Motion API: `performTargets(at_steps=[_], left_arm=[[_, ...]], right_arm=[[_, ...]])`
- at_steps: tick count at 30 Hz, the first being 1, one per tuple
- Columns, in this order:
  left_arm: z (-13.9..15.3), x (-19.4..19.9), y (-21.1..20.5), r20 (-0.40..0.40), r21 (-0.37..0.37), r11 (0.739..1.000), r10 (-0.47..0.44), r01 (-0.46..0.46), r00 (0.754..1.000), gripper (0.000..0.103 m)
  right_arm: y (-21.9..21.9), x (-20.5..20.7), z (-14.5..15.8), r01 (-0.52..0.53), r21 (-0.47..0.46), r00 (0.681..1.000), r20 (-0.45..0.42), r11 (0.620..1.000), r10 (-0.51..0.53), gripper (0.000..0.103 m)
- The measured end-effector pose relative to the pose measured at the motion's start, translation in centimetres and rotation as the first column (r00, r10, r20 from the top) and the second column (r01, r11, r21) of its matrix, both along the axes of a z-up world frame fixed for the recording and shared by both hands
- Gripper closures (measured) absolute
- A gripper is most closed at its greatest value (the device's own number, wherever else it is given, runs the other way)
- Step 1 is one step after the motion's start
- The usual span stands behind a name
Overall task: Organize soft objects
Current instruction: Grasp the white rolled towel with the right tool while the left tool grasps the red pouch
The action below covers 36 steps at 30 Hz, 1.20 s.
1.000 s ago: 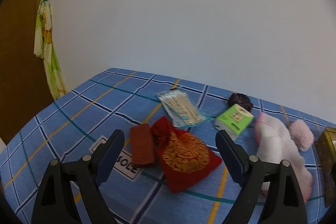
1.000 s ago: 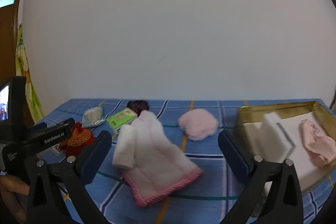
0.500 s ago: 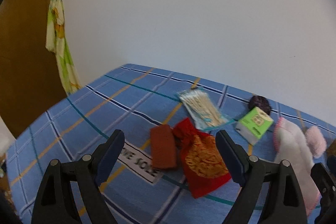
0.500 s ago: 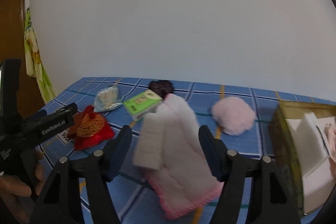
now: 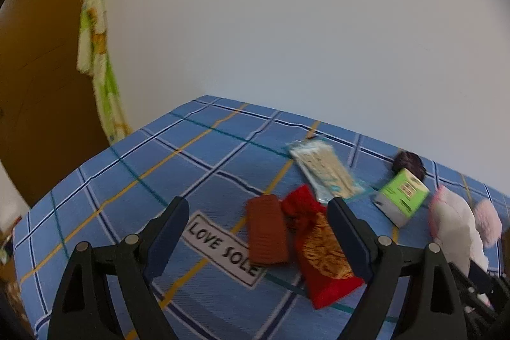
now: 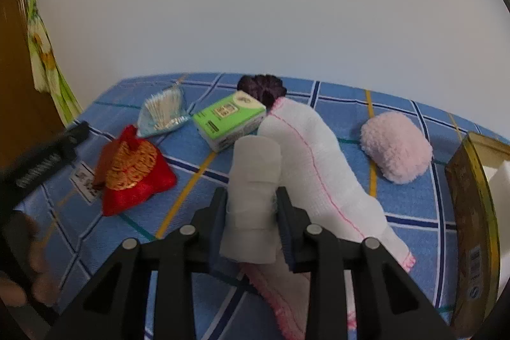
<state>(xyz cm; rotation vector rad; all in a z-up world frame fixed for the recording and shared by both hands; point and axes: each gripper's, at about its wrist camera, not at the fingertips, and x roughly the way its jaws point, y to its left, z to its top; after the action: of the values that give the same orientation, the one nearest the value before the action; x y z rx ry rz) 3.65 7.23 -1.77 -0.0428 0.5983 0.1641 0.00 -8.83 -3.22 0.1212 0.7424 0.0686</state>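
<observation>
Fluffy pink pom (image 6: 396,147), knit white mitten (image 6: 314,161), shiny red satin pouch (image 6: 135,169) — matt woven tablecloth (image 5: 178,148)

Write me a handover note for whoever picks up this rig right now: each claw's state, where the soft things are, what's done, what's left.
Right claw: has just been closing, pads now pressing the thumb of the white mitten, which lies on the checked cloth.
Left claw: open, holding nothing, above the brown pouch and red pouch.
Gold box at the right edge already holds some items.
Outside the box: pink puff, dark scrunchie, green tissue pack, bag of swabs.
Likely next: lift the mitten into the box, then the rest.
</observation>
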Motion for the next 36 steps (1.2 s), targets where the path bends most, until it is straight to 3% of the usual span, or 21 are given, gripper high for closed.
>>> performTargets(at_steps=[4,9,13,17,19,26,27,29,30,34,36], left_arm=[[-0.3,-0.1,-1.2,-0.011,-0.012,0.998,-0.066,0.065,0.998,0.013],[-1.2,0.8,-2.6,-0.053,-0.043,0.991,-0.126,0.124,0.991,0.013],[-2.4,2.4,-4.3,-0.123,-0.031,0.989,-0.149,0.146,0.981,0.013],[-3.5,3.3,-5.4,-0.196,0.026,0.99,-0.129,0.137,0.972,0.013],[-4.1,3.8,-5.5,-0.234,0.013,0.991,-0.123,0.13,0.964,0.013],[-4.3,3.7,-6.1,-0.249,0.056,0.988,-0.124,0.142,0.96,0.016],[-4.2,3.6,-6.1,-0.247,0.058,0.988,-0.126,0.145,0.961,0.02],[-3.9,3.1,-5.9,-0.226,0.069,0.985,-0.141,0.16,0.964,0.038],[-3.9,2.8,-5.9,-0.222,0.06,0.981,-0.168,0.185,0.96,0.062],[-3.7,2.2,-5.0,-0.205,-0.024,0.969,-0.246,0.246,0.947,0.071],[-3.0,1.7,-3.8,-0.161,-0.126,0.956,-0.285,0.266,0.945,0.071]], right_arm=[[-1.5,-3.6,2.8,-0.053,0.115,0.986,0.164,0.992,0.033,0.072],[-3.2,-8.1,5.4,0.001,0.047,0.947,0.319,0.999,-0.016,0.072],[-4.3,-9.6,4.6,0.078,0.0,0.949,0.305,0.997,-0.074,0.072],[-5.1,-10.0,4.6,0.08,0.056,0.957,0.274,0.995,-0.092,0.072],[-4.9,-9.9,4.7,0.072,0.064,0.958,0.272,0.995,-0.087,0.072],[-4.0,-9.6,4.0,0.041,0.072,0.965,0.254,0.997,-0.058,0.072],[-3.9,-9.6,4.1,0.04,0.073,0.965,0.254,0.997,-0.057,0.072],[-4.3,-9.7,3.9,0.039,0.077,0.965,0.256,0.996,-0.057,0.072],[-4.3,-9.7,3.9,0.043,0.077,0.965,0.257,0.996,-0.062,0.072],[-4.6,-9.8,3.9,0.057,0.063,0.962,0.262,0.996,-0.071,0.072],[-4.9,-10.1,4.0,0.056,0.06,0.96,0.273,0.997,-0.07,0.072]])
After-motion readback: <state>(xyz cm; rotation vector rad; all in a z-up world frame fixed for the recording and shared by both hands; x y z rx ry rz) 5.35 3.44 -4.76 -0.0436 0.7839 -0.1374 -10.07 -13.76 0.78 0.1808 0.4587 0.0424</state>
